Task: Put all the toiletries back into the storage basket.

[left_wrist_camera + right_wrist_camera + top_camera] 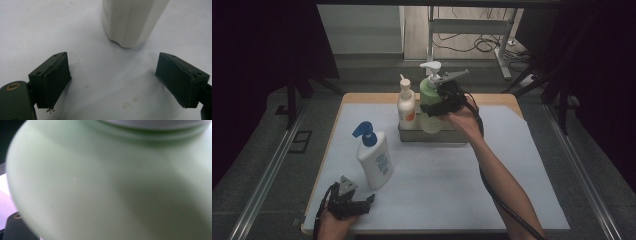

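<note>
Green pump bottle (430,102) stands upright in the metal tray (432,135), beside the orange-label one, right gripper (438,104) clamped around its body from the right; left gripper (357,204) idles open.

A wooden table (362,97) is covered by a white sheet (447,175). Grey floor (272,145) is seen around it, cables (477,44) beyond its far edge, darkness at both sides.

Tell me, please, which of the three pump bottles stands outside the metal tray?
The white bottle with the blue pump: it stands alone on the table near the left gripper, while the other two sit in the tray.
</note>
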Action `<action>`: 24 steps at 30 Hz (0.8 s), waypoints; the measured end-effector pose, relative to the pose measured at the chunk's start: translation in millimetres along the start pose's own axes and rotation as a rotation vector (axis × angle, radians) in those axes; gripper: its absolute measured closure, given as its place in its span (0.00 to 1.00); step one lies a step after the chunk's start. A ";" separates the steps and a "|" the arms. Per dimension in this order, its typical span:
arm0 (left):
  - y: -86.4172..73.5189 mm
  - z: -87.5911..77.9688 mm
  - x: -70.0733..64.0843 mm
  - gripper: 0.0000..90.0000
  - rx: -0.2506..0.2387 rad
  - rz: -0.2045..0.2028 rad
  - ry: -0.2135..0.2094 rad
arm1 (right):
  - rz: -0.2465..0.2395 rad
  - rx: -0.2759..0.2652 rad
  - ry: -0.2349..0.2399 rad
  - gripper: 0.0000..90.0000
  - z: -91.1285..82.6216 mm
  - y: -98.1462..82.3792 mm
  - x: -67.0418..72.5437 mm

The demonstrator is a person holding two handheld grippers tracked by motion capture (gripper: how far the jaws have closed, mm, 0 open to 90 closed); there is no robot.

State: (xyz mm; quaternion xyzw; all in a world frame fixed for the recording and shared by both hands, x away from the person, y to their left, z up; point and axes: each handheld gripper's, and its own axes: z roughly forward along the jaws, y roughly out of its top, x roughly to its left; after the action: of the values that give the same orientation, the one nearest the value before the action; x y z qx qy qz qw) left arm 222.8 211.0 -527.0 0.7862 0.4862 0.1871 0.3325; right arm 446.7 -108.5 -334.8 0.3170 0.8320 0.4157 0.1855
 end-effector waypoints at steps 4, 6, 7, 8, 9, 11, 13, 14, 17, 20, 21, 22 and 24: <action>0.0 0.0 0.0 0.13 0.000 0.000 0.000 | 0.005 0.003 -0.013 0.13 3.6 2.2 -3.3; 0.0 -0.1 0.1 0.13 0.001 0.001 0.000 | 0.005 -0.001 -0.019 0.13 6.1 3.3 -5.3; 0.0 0.0 0.1 0.13 0.001 0.001 0.000 | 0.005 -0.001 -0.023 0.13 7.4 3.8 -6.2; 0.0 -0.1 -0.1 0.13 0.001 -0.001 0.000 | 0.004 0.001 -0.023 0.13 8.8 4.2 -7.1; 0.0 -0.2 -0.1 0.13 0.002 -0.001 0.000 | 0.002 0.003 -0.025 0.13 9.8 4.5 -8.2; 0.0 -0.2 0.0 0.13 0.003 0.000 -0.001 | 0.002 0.006 -0.034 0.13 14.8 4.7 -10.8; 0.0 -0.2 0.0 0.13 0.003 0.000 -0.001 | 0.004 0.006 -0.035 0.13 16.4 4.6 -11.5; 0.0 -0.2 0.0 0.13 0.003 0.000 -0.001 | 0.002 0.006 -0.037 0.13 18.2 4.3 -12.2; 0.0 -0.2 0.0 0.13 0.003 0.000 -0.001 | 0.014 0.012 -0.036 0.13 23.1 2.6 -14.7; 0.0 -0.2 0.0 0.13 0.004 0.000 0.000 | 0.019 0.019 -0.034 0.13 28.2 -0.3 -16.6; 0.0 -0.2 0.0 0.13 0.003 0.000 0.000 | 0.014 0.021 -0.033 0.13 29.6 -1.5 -17.4; 0.0 -0.2 0.0 0.13 0.003 0.000 0.000 | 0.017 0.023 -0.033 0.13 31.2 -2.6 -17.5; 0.0 -0.2 0.1 0.13 0.004 0.000 0.000 | 0.019 0.029 -0.032 0.13 34.1 -4.9 -18.3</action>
State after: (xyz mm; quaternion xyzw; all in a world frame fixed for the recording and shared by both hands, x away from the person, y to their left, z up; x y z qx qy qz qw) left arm 222.7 211.1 -526.9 0.7868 0.4865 0.1861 0.3311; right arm 477.7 -103.6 -357.9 0.3340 0.8318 0.4003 0.1902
